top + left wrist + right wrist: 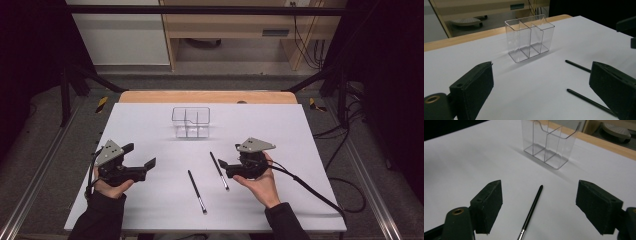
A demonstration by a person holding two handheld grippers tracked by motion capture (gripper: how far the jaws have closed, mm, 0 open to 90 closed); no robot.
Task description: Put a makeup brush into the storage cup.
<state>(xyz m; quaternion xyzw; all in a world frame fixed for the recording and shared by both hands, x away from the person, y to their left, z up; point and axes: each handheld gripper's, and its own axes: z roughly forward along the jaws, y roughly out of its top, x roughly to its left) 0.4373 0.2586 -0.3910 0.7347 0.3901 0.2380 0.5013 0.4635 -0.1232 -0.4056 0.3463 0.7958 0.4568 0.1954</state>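
A clear three-compartment holder [190,122] stands upright at the far middle of the white table [300,130]. Two thin black pens lie in front of it, one [196,191] near the middle and one [219,170] a little to its right. My left gripper [139,155] hovers at the left, open and empty; its view looks at the holder [530,40] between wide jaws [541,72]. My right gripper [230,156] sits just right of the right pen. In the right gripper view it is open [539,188], and the pen [532,210] lies on the table between the jaws, untouched.
The table's wooden far edge [207,96] lies behind the holder. Beyond it stands a wooden shelf unit [225,30] on the floor. Dark frame bars [65,95] flank the table, and a cable [310,190] trails from the right gripper over the near right corner.
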